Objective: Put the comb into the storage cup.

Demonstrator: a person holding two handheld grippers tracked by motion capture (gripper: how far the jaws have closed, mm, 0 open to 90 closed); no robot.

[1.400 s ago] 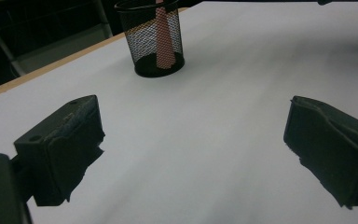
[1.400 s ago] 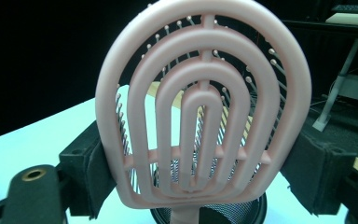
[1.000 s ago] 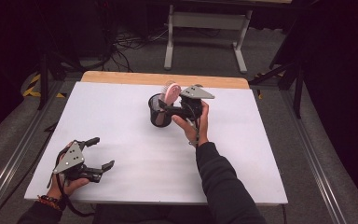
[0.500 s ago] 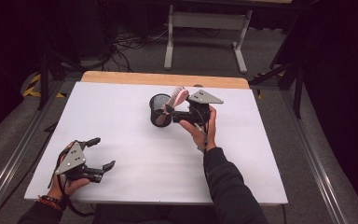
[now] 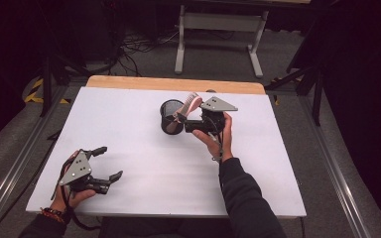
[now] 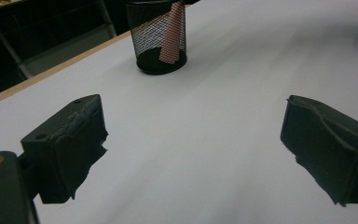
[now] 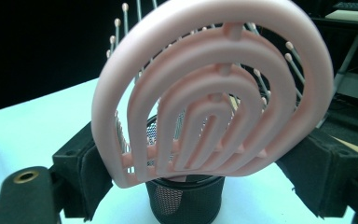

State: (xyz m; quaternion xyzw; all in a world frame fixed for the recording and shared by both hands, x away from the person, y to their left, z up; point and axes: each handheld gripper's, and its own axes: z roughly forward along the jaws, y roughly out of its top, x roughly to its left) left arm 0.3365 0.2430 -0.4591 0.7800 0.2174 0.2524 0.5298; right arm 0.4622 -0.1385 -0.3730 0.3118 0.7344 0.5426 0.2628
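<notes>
Nearest, by the near left corner of the tabletop (image 5: 129,198), the left tool (image 5: 108,162) lies low in the person's left hand (image 5: 72,191), its jaws spread wide with only bare white surface between them. In the left gripper view the two black jaws stand far apart and nothing touches their pads.

Farther in, toward the middle of the tabletop and somewhat nearer its far edge, the right hand (image 5: 218,141) holds the right tool (image 5: 187,124), pointed left at the cup (image 5: 170,116). A sleeve (image 5: 245,198) runs back from that hand to the near edge. The brush (image 5: 188,105) is pink, with an open looped head and thin pins; it stands handle-down in the cup, its head leaning out over the rim toward the right tool. In the right gripper view the head sits between the jaws, which flank its lower edges closely; whether the pads press on it cannot be told. The jaws have just been opening a little, with the brush between them.

The cup is black wire mesh, upright, resting on the tabletop just left of the right tool. Beyond it lies the wooden far edge (image 5: 178,84).
</notes>
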